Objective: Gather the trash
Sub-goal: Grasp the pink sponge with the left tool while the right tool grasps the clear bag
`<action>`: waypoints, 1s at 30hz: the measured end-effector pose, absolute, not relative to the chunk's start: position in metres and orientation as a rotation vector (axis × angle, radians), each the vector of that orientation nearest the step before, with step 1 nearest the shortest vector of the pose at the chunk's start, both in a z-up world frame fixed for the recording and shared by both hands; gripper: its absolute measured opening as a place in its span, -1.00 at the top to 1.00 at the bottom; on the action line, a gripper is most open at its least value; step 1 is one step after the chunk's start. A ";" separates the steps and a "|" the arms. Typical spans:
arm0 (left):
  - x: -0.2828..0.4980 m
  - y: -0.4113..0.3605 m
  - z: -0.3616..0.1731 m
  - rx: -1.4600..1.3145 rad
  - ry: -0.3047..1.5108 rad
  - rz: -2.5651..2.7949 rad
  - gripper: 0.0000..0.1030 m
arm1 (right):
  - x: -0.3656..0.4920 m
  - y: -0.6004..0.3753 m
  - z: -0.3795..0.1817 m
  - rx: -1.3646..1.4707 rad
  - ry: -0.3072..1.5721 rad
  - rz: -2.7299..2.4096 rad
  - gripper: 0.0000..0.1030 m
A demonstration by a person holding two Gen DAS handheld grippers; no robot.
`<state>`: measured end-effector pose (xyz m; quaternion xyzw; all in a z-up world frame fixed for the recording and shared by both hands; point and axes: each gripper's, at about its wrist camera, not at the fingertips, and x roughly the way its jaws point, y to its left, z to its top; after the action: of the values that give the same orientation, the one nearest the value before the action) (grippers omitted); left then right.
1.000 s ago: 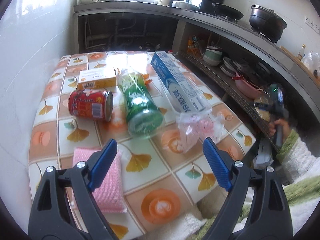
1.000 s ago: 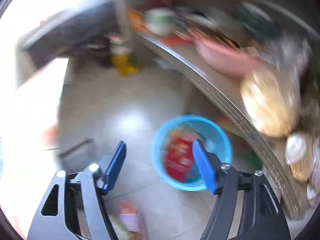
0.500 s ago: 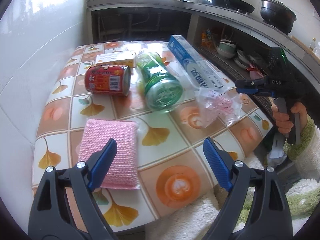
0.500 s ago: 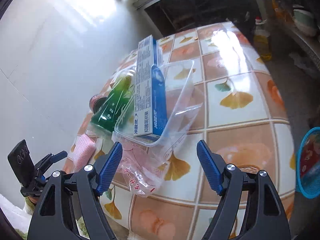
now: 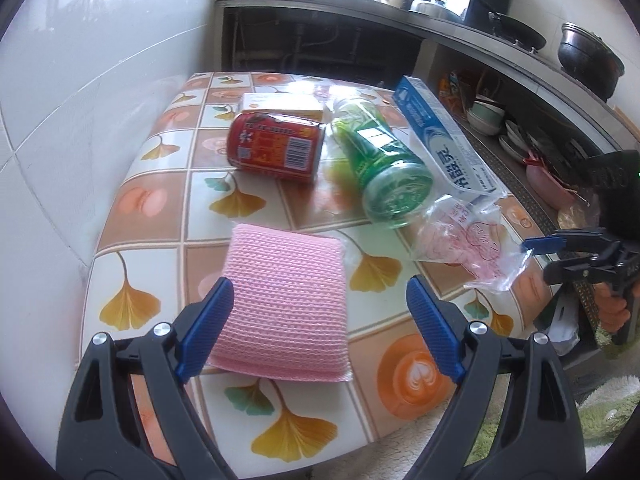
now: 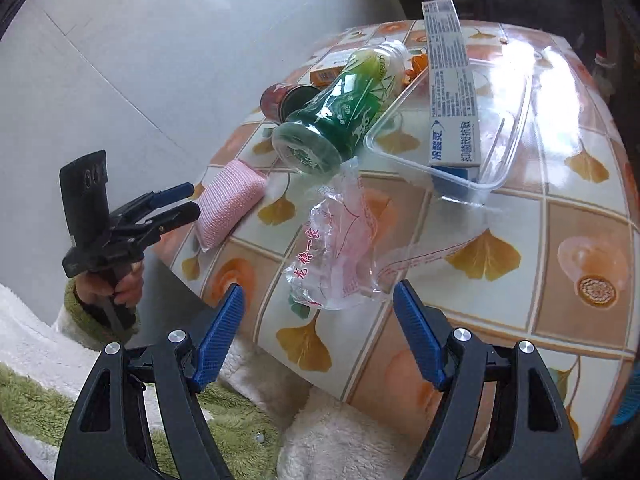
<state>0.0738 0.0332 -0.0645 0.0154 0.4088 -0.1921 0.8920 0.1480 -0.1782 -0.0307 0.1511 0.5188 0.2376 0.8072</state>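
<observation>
both jaws released | left gripper (image 5: 316,320) nearer pink sponge (image 5: 284,304) | right gripper (image 6: 316,336) nearer plastic bag (image 6: 340,248)

- A home kitchen, lived-in and cluttered.
- A long counter (image 5: 460,28) runs along the far wall, with a black wok (image 5: 516,34) and a dark cooking pot (image 5: 590,62) on it.
- The open shelf (image 5: 532,148) beneath holds stacked bowls (image 5: 486,116) and plates.
- White tiled walls (image 5: 80,80).
- A small table (image 5: 168,208) wears a patterned cloth of ginkgo leaves and coffee cups.
</observation>
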 end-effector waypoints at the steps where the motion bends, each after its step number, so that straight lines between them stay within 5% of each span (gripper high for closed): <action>1: 0.075 0.035 -0.065 0.027 0.849 -0.393 -0.63 | 0.145 -0.180 -0.024 0.298 1.104 0.493 -0.45; 5: 0.077 0.042 -0.064 0.017 0.842 -0.381 -0.68 | 0.148 -0.189 -0.003 0.229 1.077 0.439 -0.48; 14: 0.085 0.050 -0.065 -0.037 0.849 -0.367 -0.68 | 0.202 -0.173 -0.049 0.381 1.159 0.377 -0.49; 23: 0.089 0.046 -0.069 -0.006 0.856 -0.358 -0.69 | 0.218 -0.133 -0.065 0.207 1.195 0.284 -0.47; 30: 0.092 0.037 -0.076 0.063 0.887 -0.341 -0.74 | 0.205 -0.130 -0.067 0.172 1.193 0.234 0.02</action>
<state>0.0923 0.0368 -0.0757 0.0301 0.4268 -0.1641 0.8888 0.2050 -0.1298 -0.0672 0.0808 0.5598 0.1099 0.8173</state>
